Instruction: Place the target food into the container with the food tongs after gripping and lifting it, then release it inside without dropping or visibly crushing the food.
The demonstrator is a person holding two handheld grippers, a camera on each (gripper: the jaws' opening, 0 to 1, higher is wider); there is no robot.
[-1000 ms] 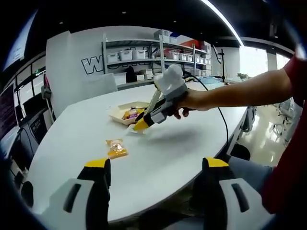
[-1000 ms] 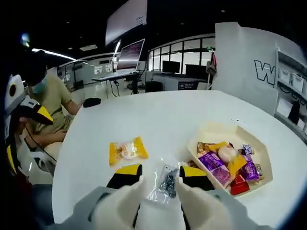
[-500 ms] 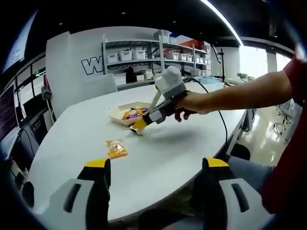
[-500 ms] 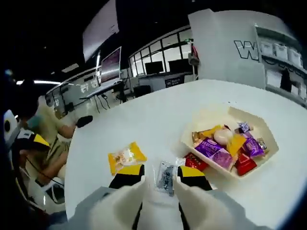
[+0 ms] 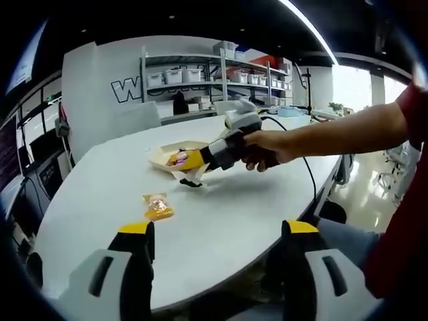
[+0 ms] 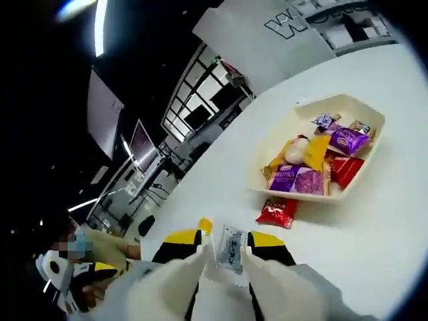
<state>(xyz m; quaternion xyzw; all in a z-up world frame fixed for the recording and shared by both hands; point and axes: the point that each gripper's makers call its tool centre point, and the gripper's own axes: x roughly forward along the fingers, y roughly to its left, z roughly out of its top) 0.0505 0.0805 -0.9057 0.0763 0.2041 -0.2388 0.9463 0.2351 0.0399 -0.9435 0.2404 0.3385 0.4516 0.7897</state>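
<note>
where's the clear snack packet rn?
In the right gripper view the clear snack packet sits pinched in the right hand-held gripper, above the white table, short of the red packet and the tray.

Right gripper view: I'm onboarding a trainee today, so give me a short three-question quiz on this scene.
1. True or false: the right gripper holds a clear packet.
2. Which lies on the table just outside the tray? A) purple packet B) red packet C) spoon
3. In the left gripper view, what colour is the packet lying alone on the table?

Key: 1 true; 2 B; 3 yellow.
</note>
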